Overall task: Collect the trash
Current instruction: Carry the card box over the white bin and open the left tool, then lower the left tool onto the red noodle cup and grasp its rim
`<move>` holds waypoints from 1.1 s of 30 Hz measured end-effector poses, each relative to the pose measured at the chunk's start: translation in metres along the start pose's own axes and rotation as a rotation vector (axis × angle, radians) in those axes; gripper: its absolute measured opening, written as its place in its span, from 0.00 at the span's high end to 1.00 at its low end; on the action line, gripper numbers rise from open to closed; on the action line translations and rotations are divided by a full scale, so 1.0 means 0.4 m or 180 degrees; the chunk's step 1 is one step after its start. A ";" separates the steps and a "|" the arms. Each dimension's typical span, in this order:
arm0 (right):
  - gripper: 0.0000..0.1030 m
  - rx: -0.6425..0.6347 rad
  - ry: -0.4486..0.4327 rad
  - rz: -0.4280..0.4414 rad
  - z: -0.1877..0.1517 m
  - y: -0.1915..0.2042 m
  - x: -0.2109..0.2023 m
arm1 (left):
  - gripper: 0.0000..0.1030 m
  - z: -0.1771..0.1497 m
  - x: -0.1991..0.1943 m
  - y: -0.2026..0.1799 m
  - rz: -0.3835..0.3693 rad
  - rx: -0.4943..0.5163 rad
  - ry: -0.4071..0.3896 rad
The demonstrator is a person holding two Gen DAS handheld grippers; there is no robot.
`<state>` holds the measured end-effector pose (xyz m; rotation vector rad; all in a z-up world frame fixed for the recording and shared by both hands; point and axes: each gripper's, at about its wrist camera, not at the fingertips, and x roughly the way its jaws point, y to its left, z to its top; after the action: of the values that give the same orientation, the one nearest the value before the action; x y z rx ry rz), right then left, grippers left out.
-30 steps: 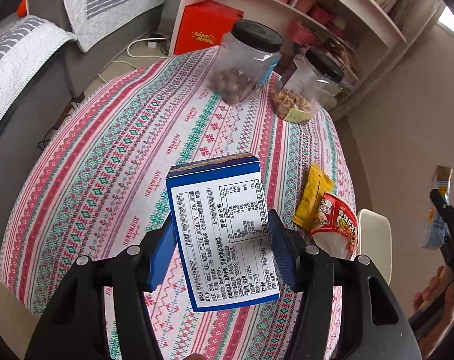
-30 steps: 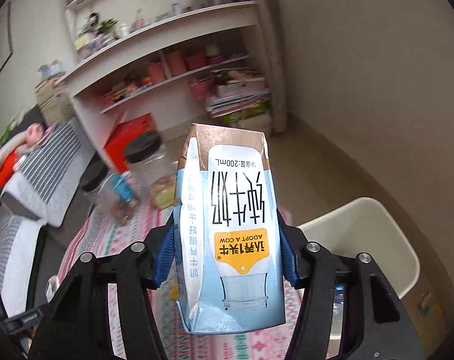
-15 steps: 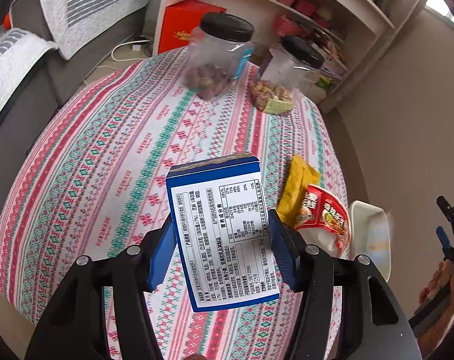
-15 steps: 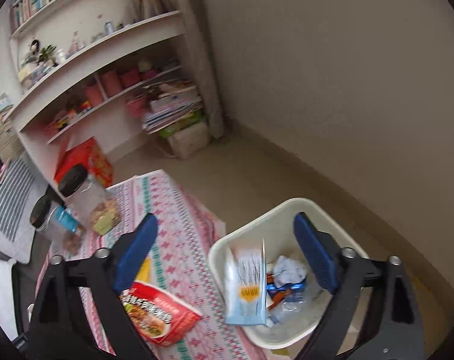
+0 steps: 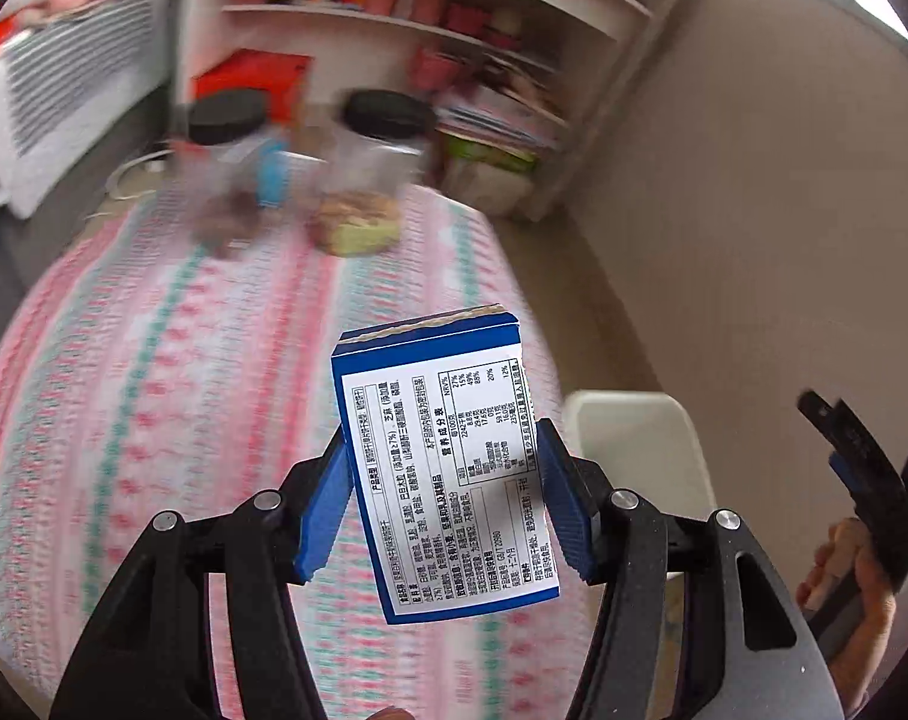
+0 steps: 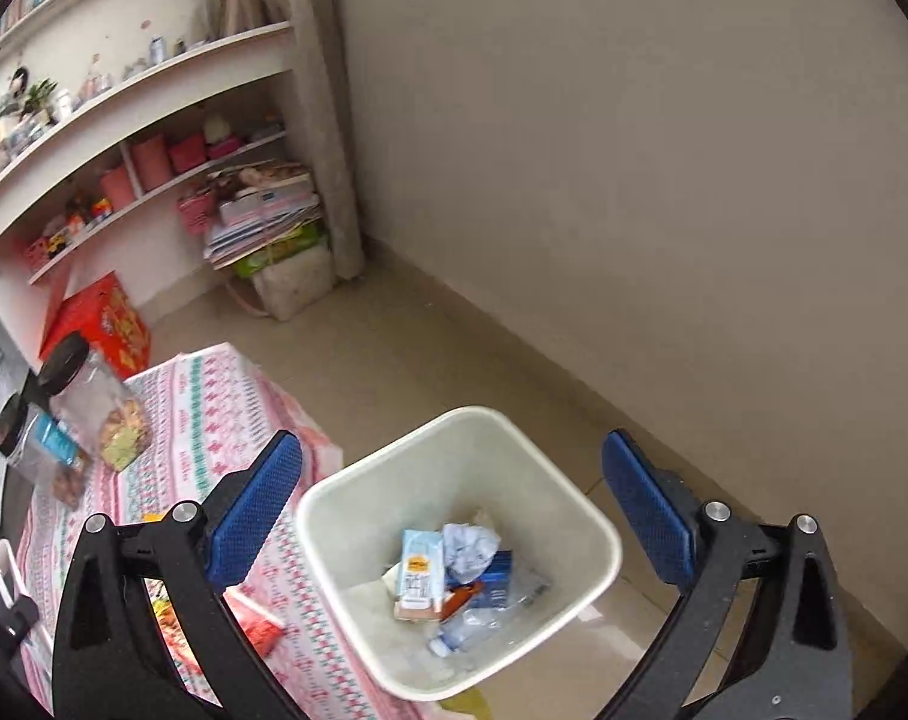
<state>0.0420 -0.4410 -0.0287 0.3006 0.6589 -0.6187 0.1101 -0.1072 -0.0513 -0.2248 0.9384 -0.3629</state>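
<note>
Your right hand-held gripper (image 6: 454, 507) has just been opening and now stands spread wide with nothing between its jaws. The milk carton (image 6: 420, 570) it carried a second ago lies in the bin (image 6: 598, 531), on top of a crumpled tissue, a bottle and other scraps. That piece is done.

Your left hand-held gripper (image 5: 444, 495) is clenched on the blue box (image 5: 444, 474), both pads pressing its sides. It has swung from over the middle of the worktop (image 5: 153, 390) toward the edge nearest the bin, whose rim shows just beyond the box. The box looks next to go. A red snack bag (image 6: 243, 624) on the worktop is left to collect.
</note>
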 end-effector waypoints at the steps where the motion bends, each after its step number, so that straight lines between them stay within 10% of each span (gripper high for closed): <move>1: 0.07 0.0047 -0.0010 -0.0024 0.006 -0.018 -0.001 | 0.44 -0.005 0.014 -0.047 -0.0042 0.0088 0.0034; 17: 0.07 0.0860 -0.0287 -0.0219 0.053 -0.269 -0.046 | 0.37 -0.038 0.173 -0.485 -0.0454 0.0720 0.0479; 33: 0.07 0.0553 -0.0094 0.0172 0.044 -0.157 -0.031 | 0.28 -0.093 0.177 -0.291 0.0237 0.0588 0.0501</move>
<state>0.0037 -0.4925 -0.0118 0.4688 0.5677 -0.6288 0.0939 -0.2435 -0.0854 0.0080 1.0584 -0.4001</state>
